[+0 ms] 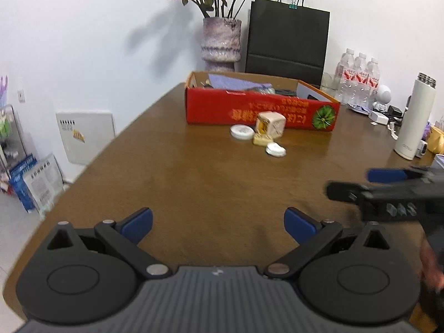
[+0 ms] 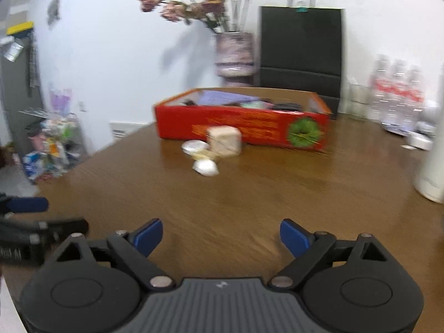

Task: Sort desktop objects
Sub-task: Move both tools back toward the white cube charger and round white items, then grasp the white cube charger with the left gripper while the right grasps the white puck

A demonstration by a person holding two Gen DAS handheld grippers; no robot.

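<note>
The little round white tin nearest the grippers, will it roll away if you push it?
Probably not: the small round white tin lies flat on the brown wooden table, so it should slide. It looks light. Its low rim may be hard to pinch.

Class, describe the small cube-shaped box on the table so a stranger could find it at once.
Find the long red box on the brown table. Just in front of its printed side sits a small cluster of things. The cream cube box is the tallest there; its neighbours are two flat white round lids and a low yellowish block.
</note>
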